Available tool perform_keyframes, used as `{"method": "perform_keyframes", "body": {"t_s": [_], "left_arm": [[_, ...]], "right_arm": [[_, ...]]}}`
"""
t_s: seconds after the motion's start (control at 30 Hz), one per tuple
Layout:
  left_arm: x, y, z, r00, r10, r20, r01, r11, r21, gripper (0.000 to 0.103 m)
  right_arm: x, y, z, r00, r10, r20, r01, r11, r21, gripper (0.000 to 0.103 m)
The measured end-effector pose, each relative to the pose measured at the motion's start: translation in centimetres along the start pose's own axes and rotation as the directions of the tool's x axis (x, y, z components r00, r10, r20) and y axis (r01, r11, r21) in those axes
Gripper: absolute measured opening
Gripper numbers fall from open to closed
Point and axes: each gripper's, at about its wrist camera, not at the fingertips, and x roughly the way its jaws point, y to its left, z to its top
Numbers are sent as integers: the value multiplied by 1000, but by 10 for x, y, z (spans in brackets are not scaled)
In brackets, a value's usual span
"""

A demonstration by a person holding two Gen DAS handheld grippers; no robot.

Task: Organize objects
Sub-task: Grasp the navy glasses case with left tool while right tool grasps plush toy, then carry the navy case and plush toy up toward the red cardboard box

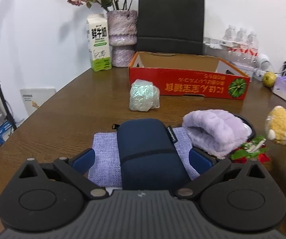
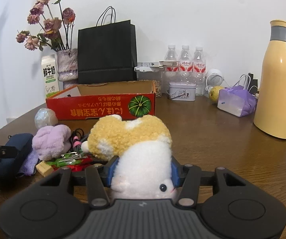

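**Status: 1 item gripped, box not yet loaded**

My right hand-held gripper [image 2: 144, 174] is closed narrow on the plush toy [image 2: 137, 145]; both blue pads press into its white body, and its yellow back rises above the jaws. The toy is clamped but has not reached the red cardboard box [image 2: 101, 107], which stands further back on the tabletop [image 2: 212, 143].

My left hand-held gripper [image 1: 142, 157] stands wide, with the navy zip case [image 1: 147, 151] between its fingers. The pads sit clear of the case sides, so I judge this item not yet gripped. The case lies on a lilac cloth [image 1: 106, 159].

Just beside the case lies a lilac fluffy item [image 1: 212, 131], and behind it an iridescent wrapped lump [image 1: 144, 95] sits just in front of the box. Red and green wrappers [image 1: 246, 153] lie near the fluffy item.

As far as both views show, the interior of the box holds nothing. I judge the task to be at an early stage: 1 item is in hand, 1 is being approached, and the remaining loose items have yet to be placed.
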Motion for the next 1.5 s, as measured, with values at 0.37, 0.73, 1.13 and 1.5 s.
{"method": "perform_keyframes", "body": {"t_s": [0.37, 0.73, 1.13, 1.5], "left_arm": [[20, -8, -1, 999, 13, -51, -14, 1000, -22, 79], [19, -10, -5, 999, 17, -38, -18, 999, -29, 75], [7, -2, -8, 1000, -21, -11, 20, 999, -35, 67], [-20, 5, -1, 998, -50, 45, 51, 999, -11, 67]], "right_arm": [[-6, 0, -2, 999, 9, 32, -9, 1000, 0, 50], [-8, 1, -2, 999, 9, 44, -9, 1000, -1, 50], [-14, 0, -3, 997, 5, 76, -5, 1000, 5, 50], [-23, 3, -2, 995, 27, 96, -28, 1000, 13, 50]]}}
